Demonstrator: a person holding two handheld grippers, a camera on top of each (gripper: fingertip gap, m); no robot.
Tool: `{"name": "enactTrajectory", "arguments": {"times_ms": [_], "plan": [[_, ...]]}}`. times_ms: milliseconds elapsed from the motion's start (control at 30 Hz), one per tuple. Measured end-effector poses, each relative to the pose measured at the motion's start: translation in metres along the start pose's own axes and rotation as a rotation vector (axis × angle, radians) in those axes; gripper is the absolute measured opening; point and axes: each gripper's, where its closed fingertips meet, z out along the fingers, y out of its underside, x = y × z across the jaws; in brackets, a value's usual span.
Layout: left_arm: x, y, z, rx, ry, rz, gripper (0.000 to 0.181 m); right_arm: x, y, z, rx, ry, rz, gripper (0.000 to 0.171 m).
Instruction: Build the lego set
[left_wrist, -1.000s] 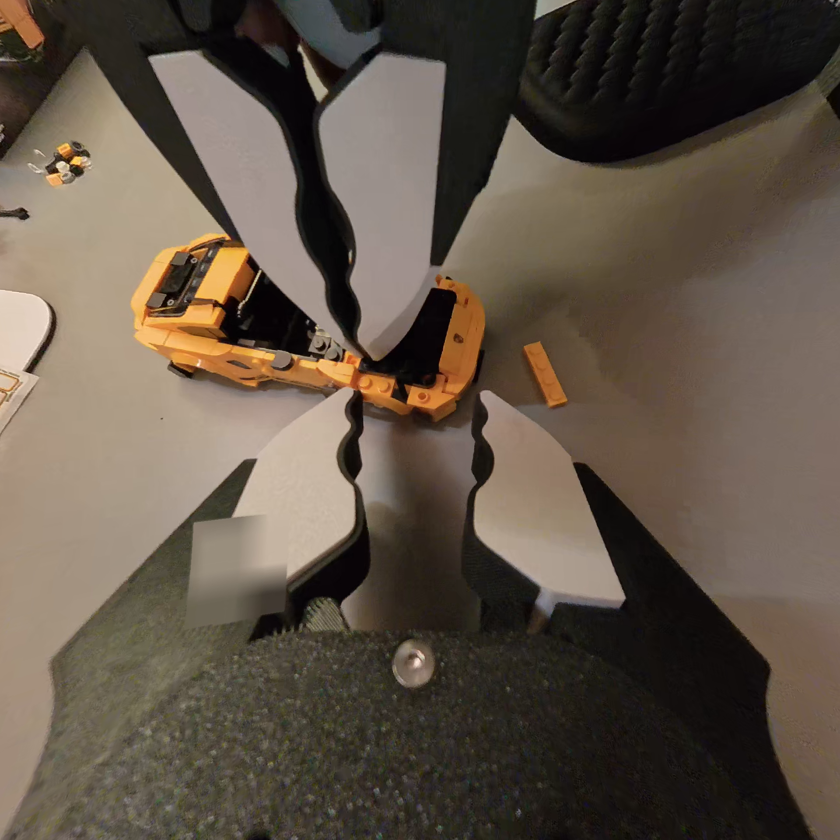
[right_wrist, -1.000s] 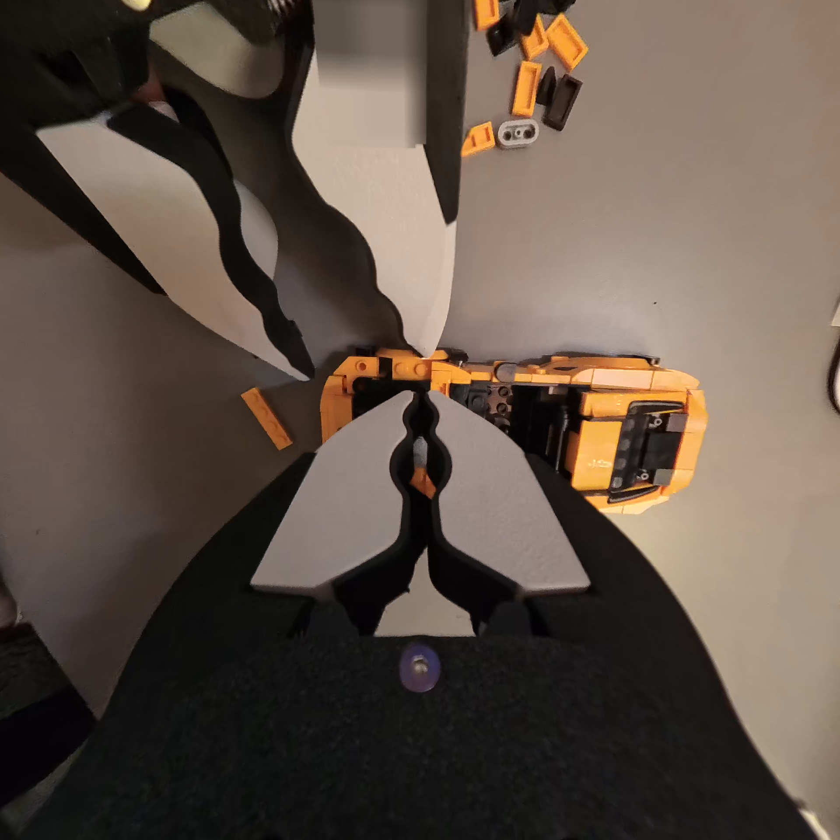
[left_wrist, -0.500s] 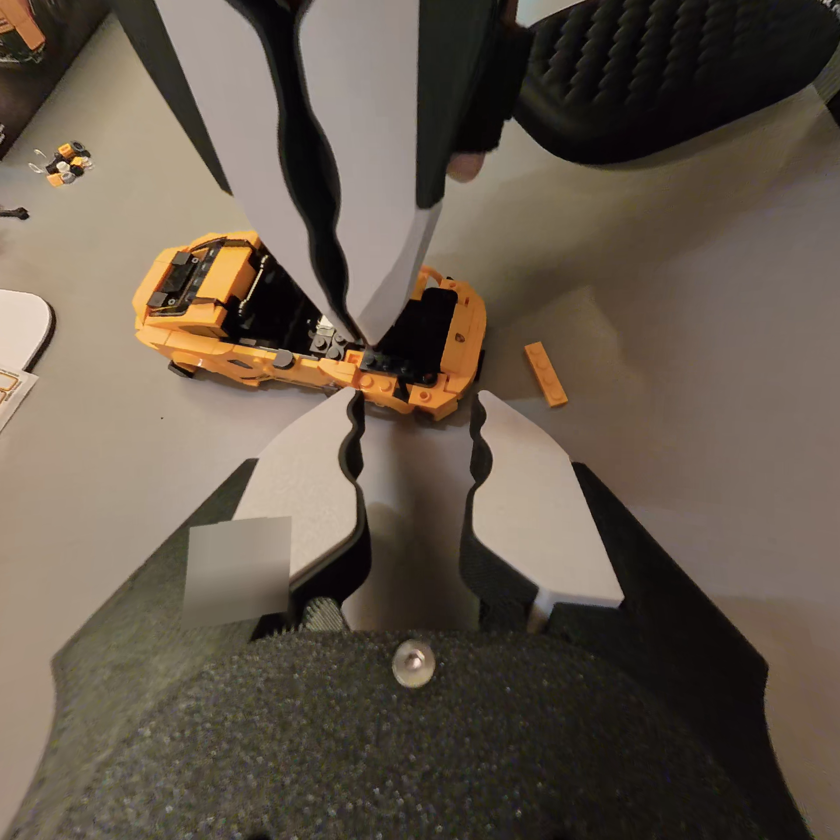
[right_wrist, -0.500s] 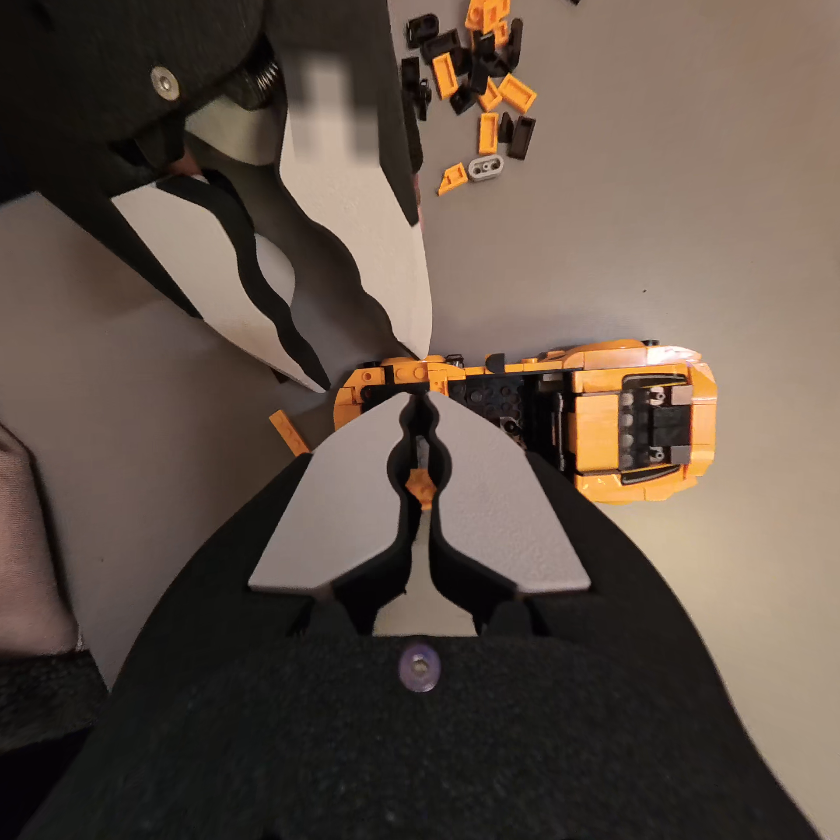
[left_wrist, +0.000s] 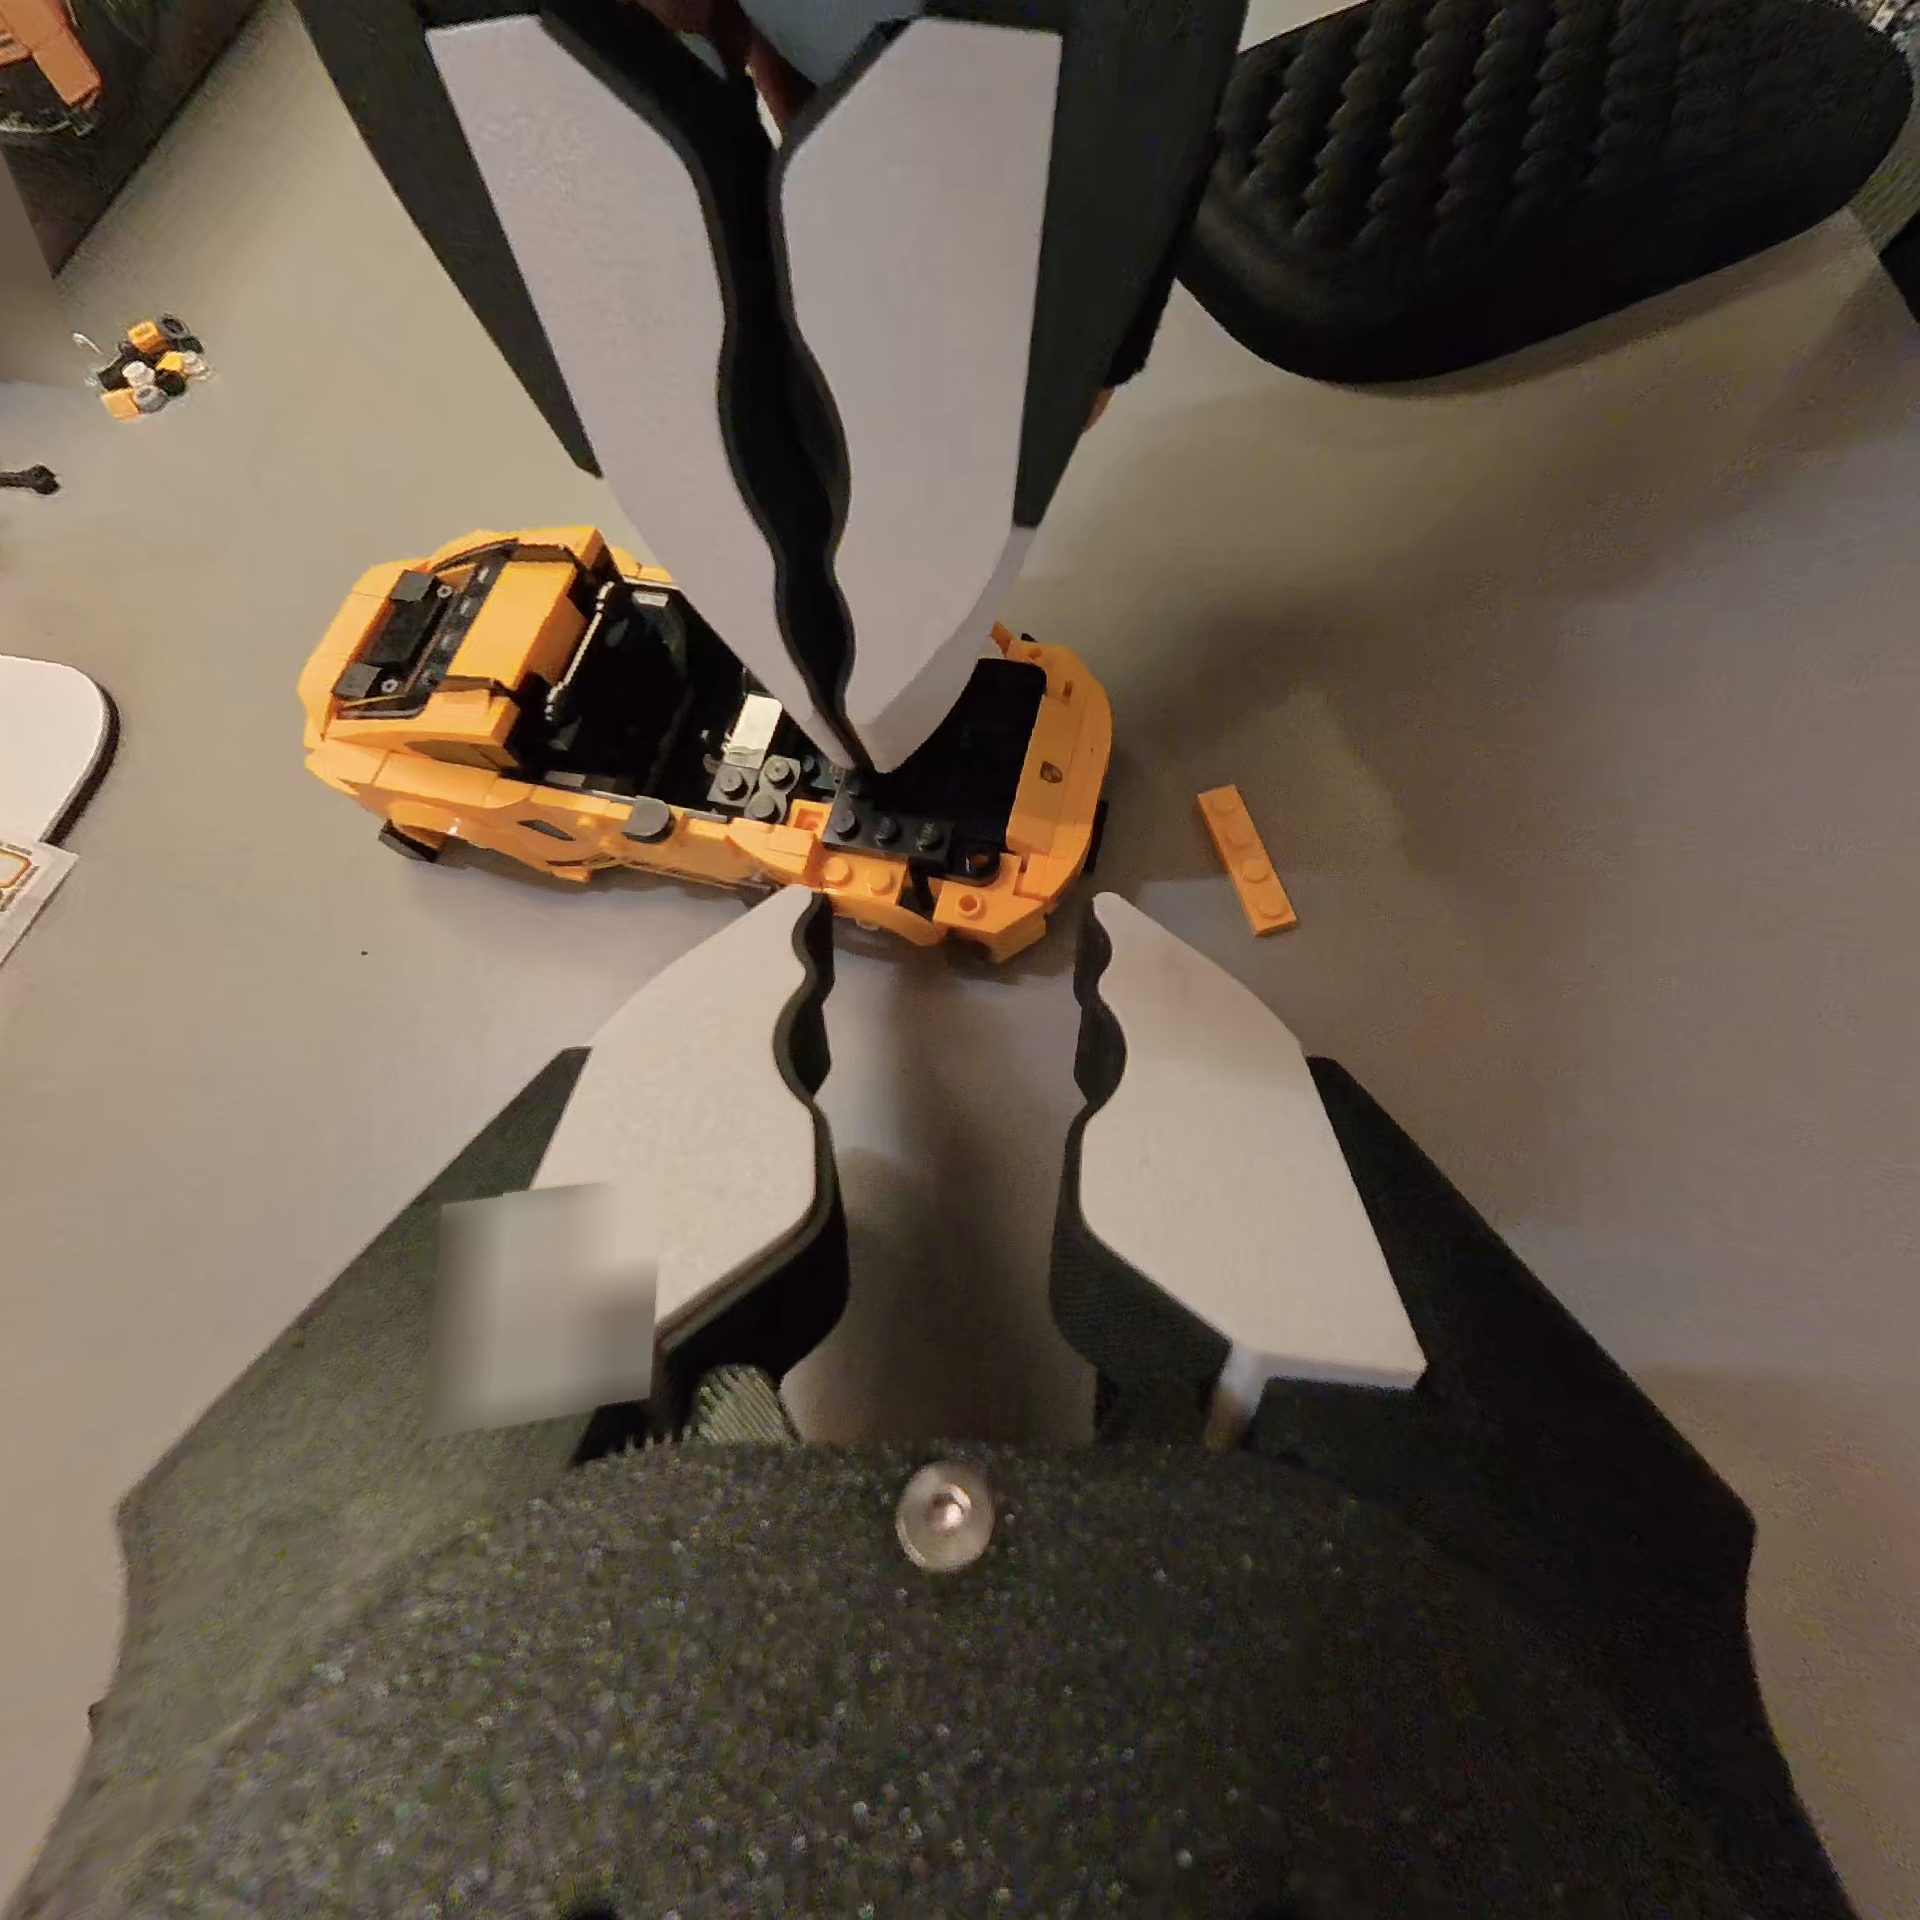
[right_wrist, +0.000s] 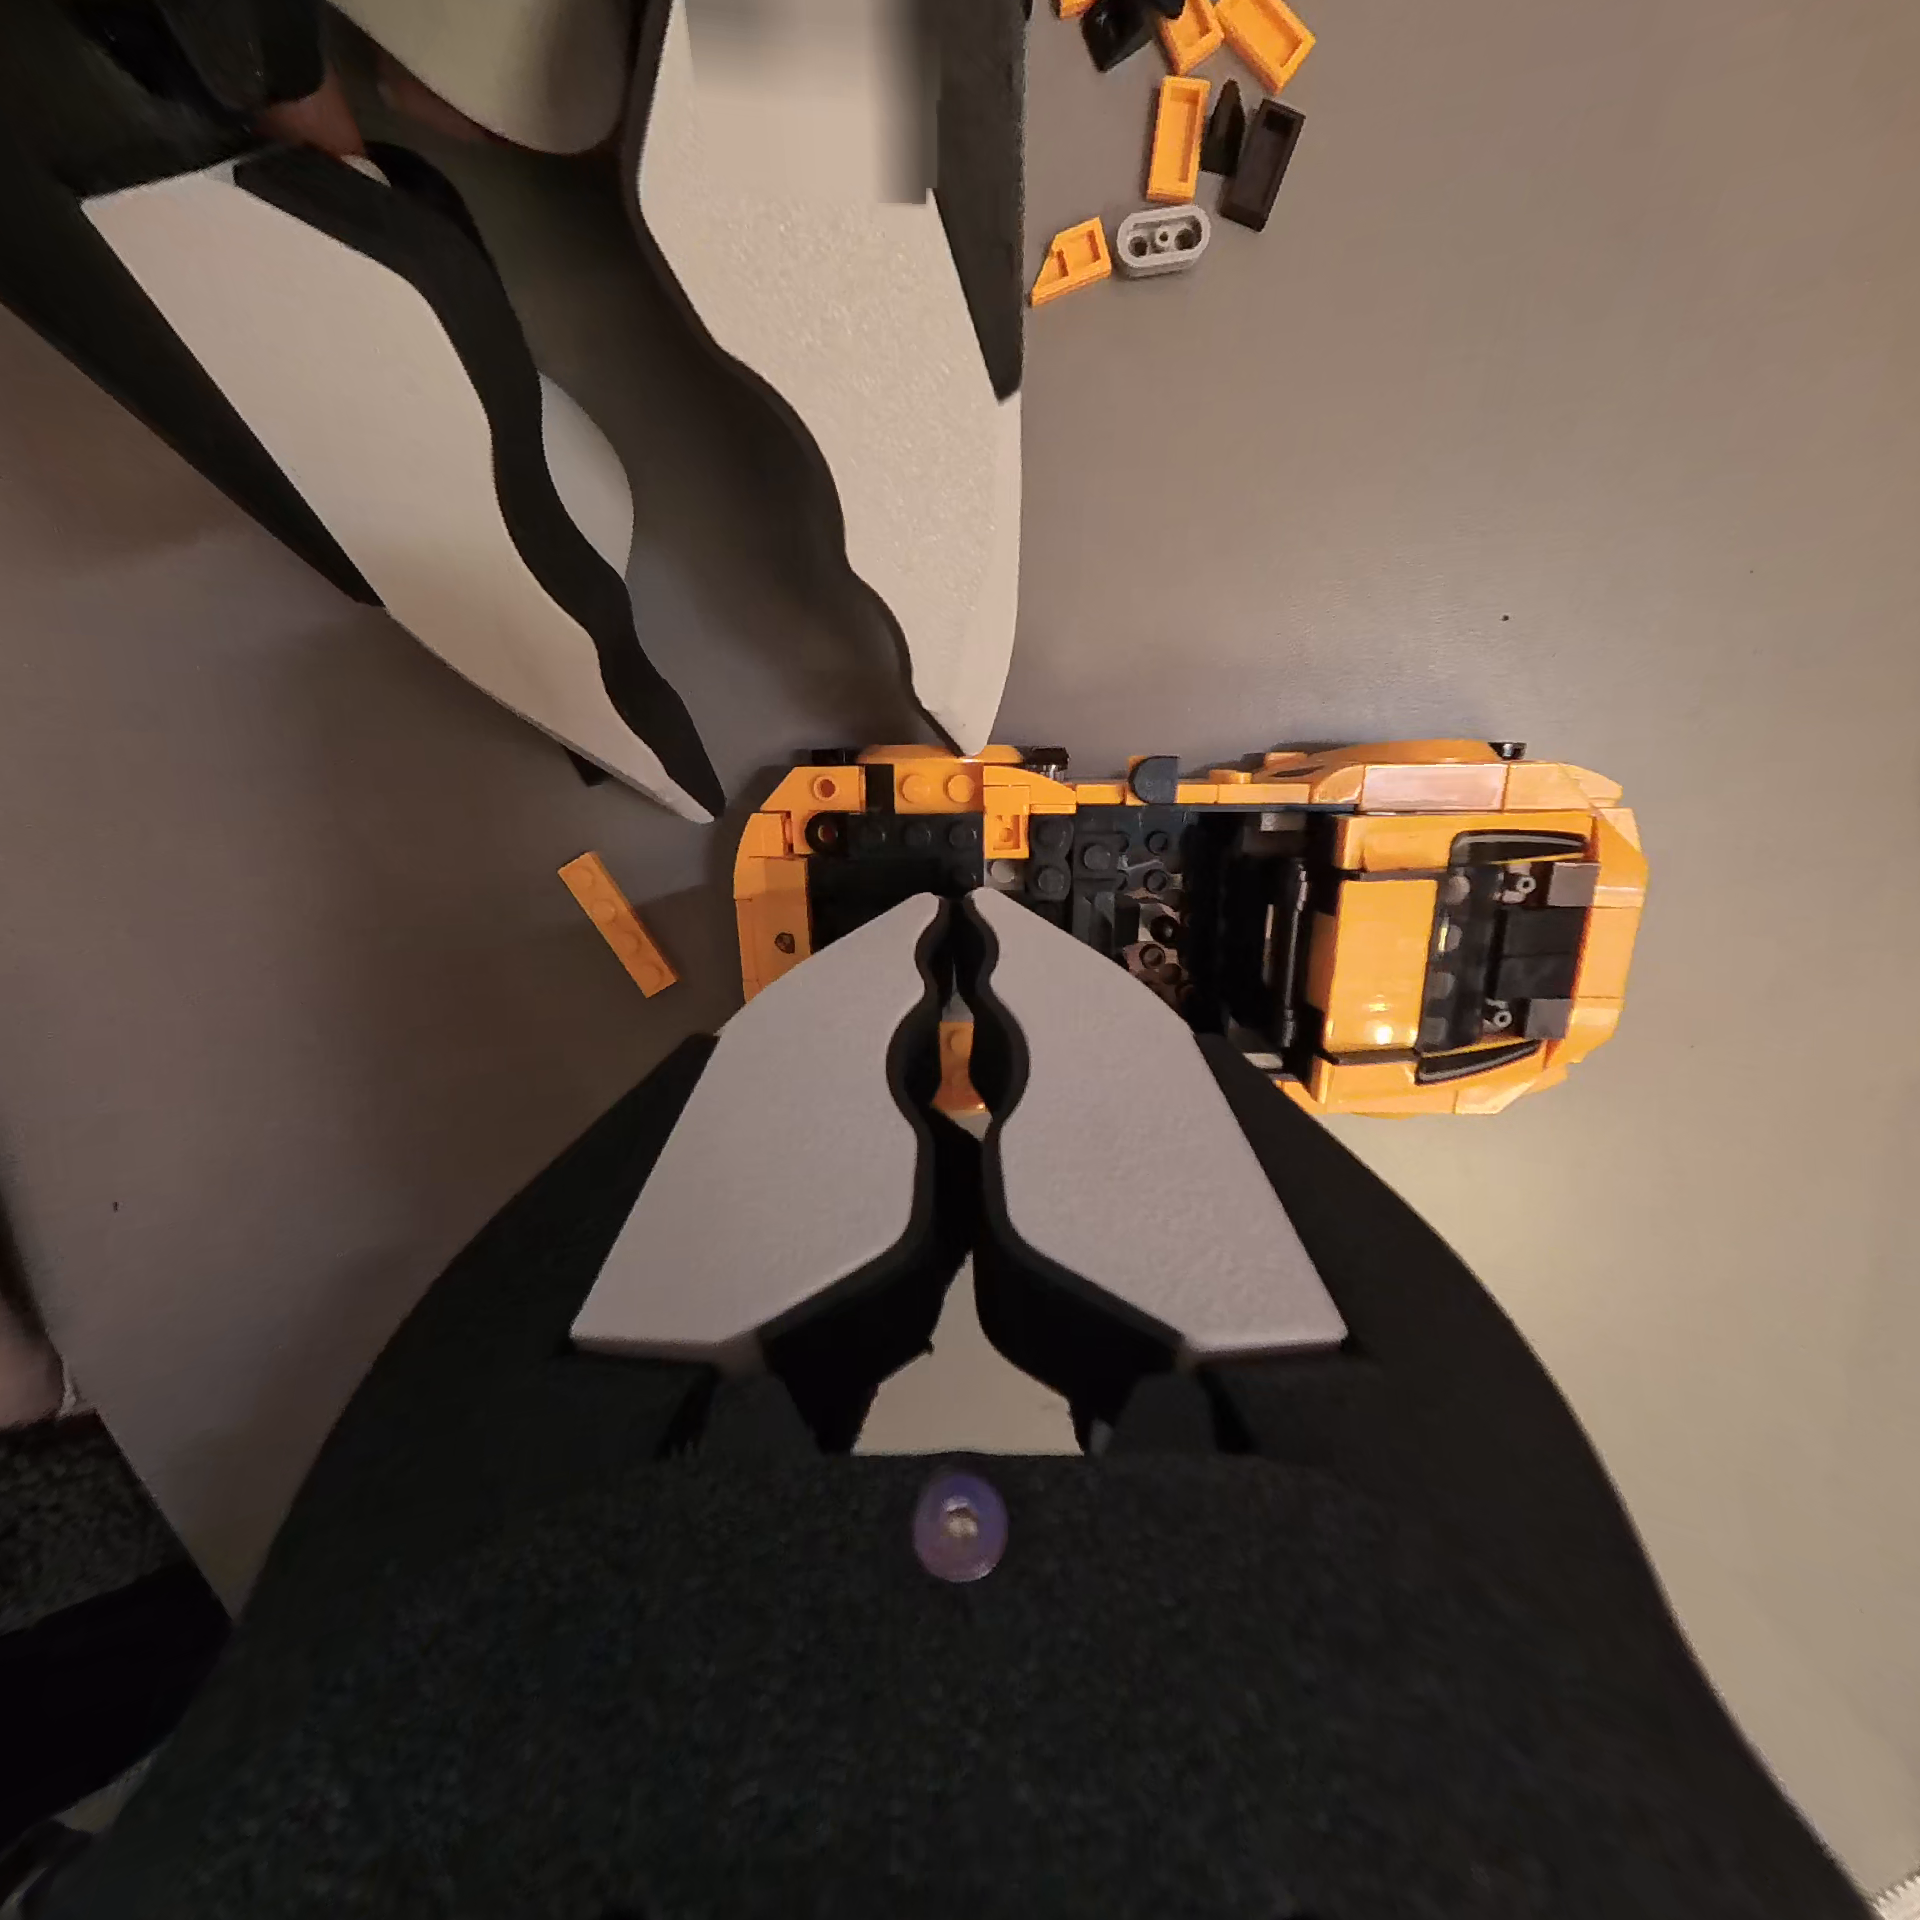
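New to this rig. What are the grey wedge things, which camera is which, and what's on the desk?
The grey wedges are fingers of two handheld grippers; a person holds one in each hand, and each carries a wide-angle camera looking along its own fingers.

In the left wrist view, the left gripper is at the bottom, open and empty, near the orange lego car. The right gripper comes in from the top, tips down in the car's black front section.

The right wrist view looks down on the car. Its own fingers are closed; whether they grip anything is hidden.

On the grey desk: a loose orange plate by the car's nose and a small pile of orange and black pieces.
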Motion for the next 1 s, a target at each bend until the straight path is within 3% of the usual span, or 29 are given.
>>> {"name": "enactTrajectory", "arguments": {"times_ms": [367, 500, 1000], "plan": [[0.0, 0.0, 0.0, -0.004, -0.004, 0.01, 0.043, 0.0, -0.002, 0.001, 0.015, 0.056, 0.005, 0.0], [0.001, 0.0, 0.0, -0.004, -0.002, 0.009, 0.044, -0.008, -0.021, -0.013, 0.125, 0.015, 0.016, 0.0], [0.001, 0.001, 0.0, -0.003, 0.01, -0.016, 0.044, -0.02, -0.017, 0.007, 0.024, -0.01, -0.032, 0.0]]}}
